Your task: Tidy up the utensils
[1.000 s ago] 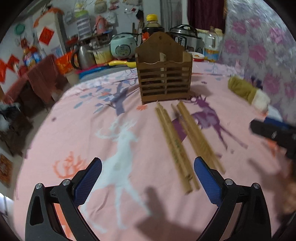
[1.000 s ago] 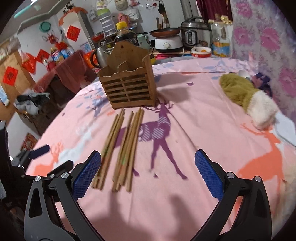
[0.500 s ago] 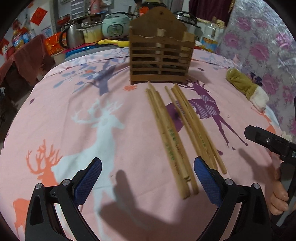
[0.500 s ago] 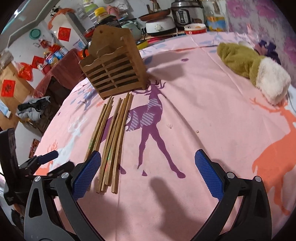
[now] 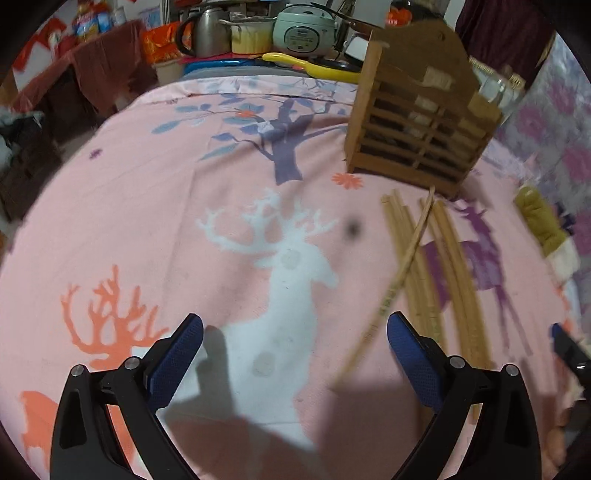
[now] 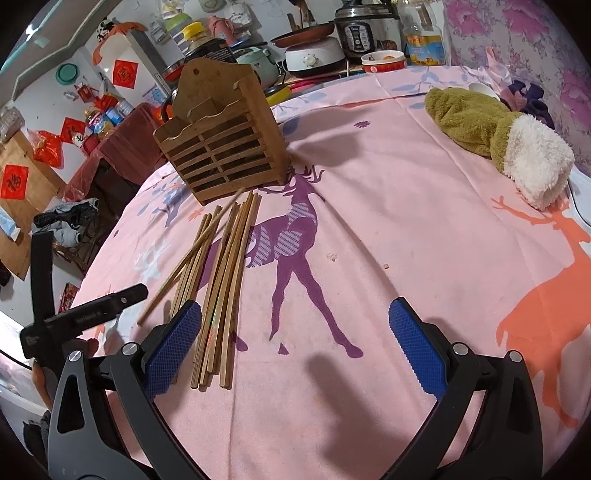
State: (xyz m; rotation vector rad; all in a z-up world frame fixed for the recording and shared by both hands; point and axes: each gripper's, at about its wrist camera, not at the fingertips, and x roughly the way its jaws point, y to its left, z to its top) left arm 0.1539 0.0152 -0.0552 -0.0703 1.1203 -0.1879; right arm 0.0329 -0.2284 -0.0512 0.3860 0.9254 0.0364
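Several wooden chopsticks (image 6: pixel 221 273) lie side by side on the pink deer-print cloth in front of a slatted wooden utensil holder (image 6: pixel 221 155). One chopstick (image 5: pixel 402 266) lies skewed across the others, its near end swung left. In the left wrist view the chopsticks (image 5: pixel 450 266) and the holder (image 5: pixel 421 125) are to the right. My left gripper (image 5: pixel 295 354) is open and empty, with its right fingertip close to the skewed chopstick's near end. My right gripper (image 6: pixel 295 343) is open and empty, its left finger (image 6: pixel 173 343) over the chopsticks' near ends.
A green and white plush slipper (image 6: pixel 502 144) lies at the right of the table. Cookers, a kettle and bottles (image 6: pixel 354 33) crowd the counter behind. The table edge (image 6: pixel 110 254) drops off to the left, with a cluttered floor beyond.
One chopstick has swung out of the row and now lies skewed across the others. My left gripper has moved left and turned, and the holder has shifted right in its view. My right gripper has lowered toward the chopsticks.
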